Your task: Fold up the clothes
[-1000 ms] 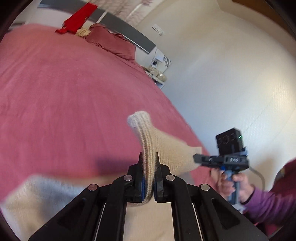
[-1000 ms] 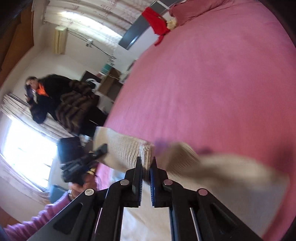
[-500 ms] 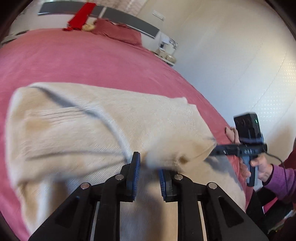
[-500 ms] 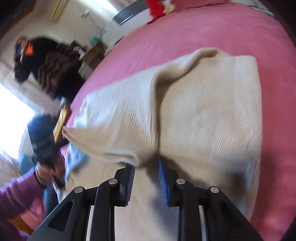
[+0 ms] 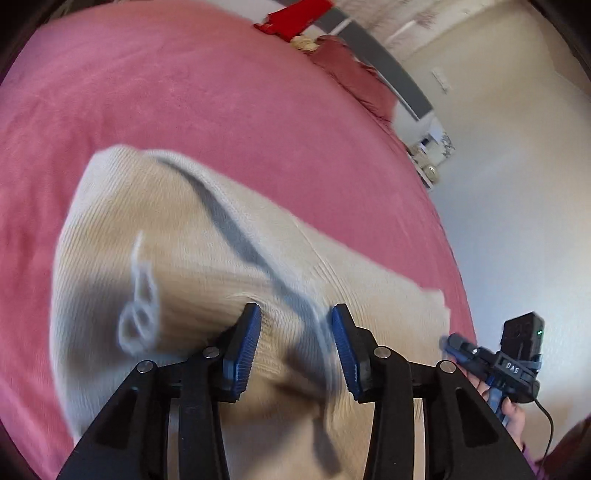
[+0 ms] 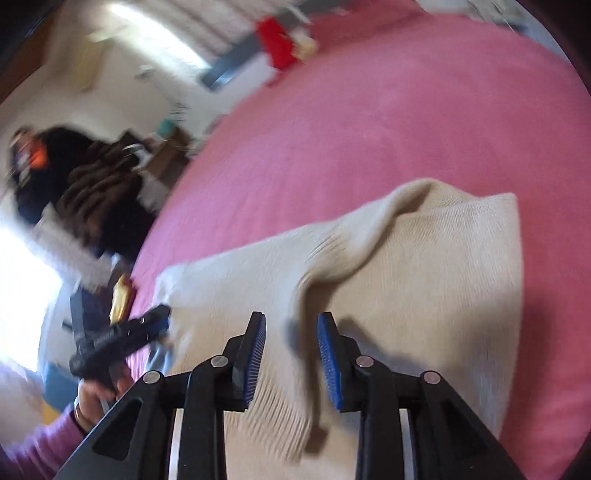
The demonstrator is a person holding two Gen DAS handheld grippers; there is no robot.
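Note:
A cream knit sweater point(image 5: 192, 258) lies folded over on the pink bed point(image 5: 184, 103); it also shows in the right wrist view point(image 6: 424, 266). My left gripper point(image 5: 295, 332) is open just above the sweater's near part, holding nothing. My right gripper point(image 6: 291, 339) is open over the sweater's ribbed edge, also empty. The right gripper shows in the left wrist view point(image 5: 454, 343) at the sweater's right corner. The left gripper shows in the right wrist view point(image 6: 155, 321) at the left corner.
A dark pink pillow point(image 5: 351, 74) and a red item point(image 5: 291, 14) lie at the head of the bed. A nightstand point(image 5: 432, 155) stands by the wall. Dark coats point(image 6: 92, 184) hang left of the bed, near a bright window point(image 6: 18, 302).
Both grippers let go of the sweater and opened wider. The lifted half dropped onto the bed, folded over. Both grippers drew back a little.

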